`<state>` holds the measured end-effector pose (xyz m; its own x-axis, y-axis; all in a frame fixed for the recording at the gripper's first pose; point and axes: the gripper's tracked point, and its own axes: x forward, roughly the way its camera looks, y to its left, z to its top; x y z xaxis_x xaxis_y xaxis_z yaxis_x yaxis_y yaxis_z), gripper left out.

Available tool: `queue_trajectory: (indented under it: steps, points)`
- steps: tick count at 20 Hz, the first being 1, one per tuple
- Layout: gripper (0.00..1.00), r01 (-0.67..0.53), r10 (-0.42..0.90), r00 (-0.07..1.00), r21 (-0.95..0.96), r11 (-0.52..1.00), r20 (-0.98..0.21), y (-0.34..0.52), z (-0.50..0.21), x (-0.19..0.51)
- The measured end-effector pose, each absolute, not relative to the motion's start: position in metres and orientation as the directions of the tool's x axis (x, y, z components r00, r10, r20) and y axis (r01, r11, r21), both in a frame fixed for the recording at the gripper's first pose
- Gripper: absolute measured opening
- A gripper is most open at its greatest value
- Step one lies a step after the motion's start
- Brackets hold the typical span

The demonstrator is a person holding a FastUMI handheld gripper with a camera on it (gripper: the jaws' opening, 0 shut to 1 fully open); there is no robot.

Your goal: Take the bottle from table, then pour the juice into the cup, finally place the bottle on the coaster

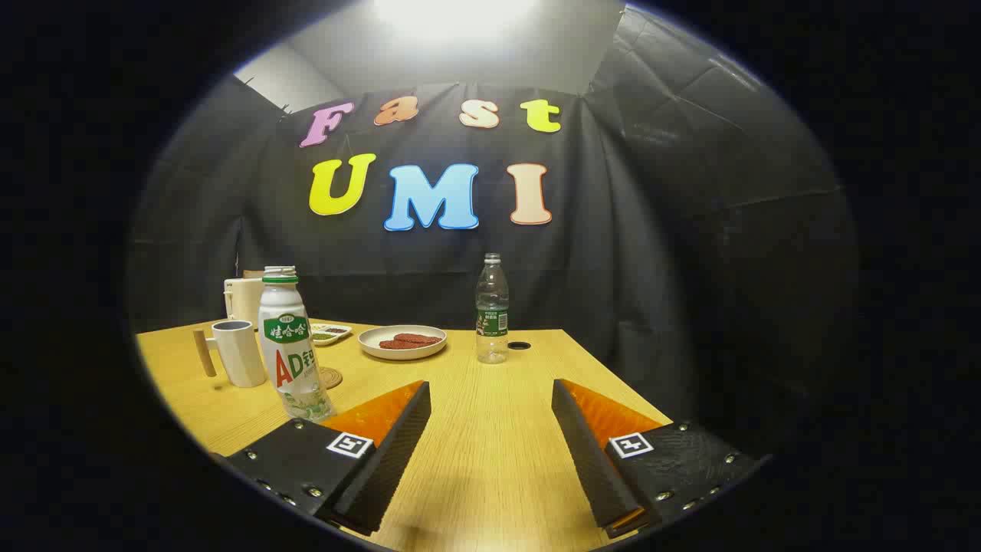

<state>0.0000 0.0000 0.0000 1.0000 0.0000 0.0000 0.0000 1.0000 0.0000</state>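
Observation:
A white juice bottle (291,345) with a green band and no cap stands upright on the wooden table (490,445), just ahead of the left finger and outside it. A white cup (236,351) with a wooden handle stands to the bottle's left. A round woven coaster (330,377) lies flat behind the bottle, partly hidden by it. My gripper (490,391) is open, its fingers wide apart with only bare tabletop between them.
A clear water bottle (491,310) stands beyond the fingers near the table's far edge, beside a small dark hole (519,346). A white plate (402,342) with reddish food and a small dish (330,333) sit further back. A cream jug (244,299) stands behind the cup.

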Motion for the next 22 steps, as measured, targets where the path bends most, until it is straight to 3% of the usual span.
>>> queue_trajectory:
  steps: [14, 22]
  points:
    - [0.97, 0.012, -0.012, 1.000, -0.002, 1.000, -0.002, 0.000, 0.002, 0.038]
    - [0.97, 0.018, -0.012, 0.996, -0.059, 0.998, 0.093, 0.004, 0.038, 0.060]
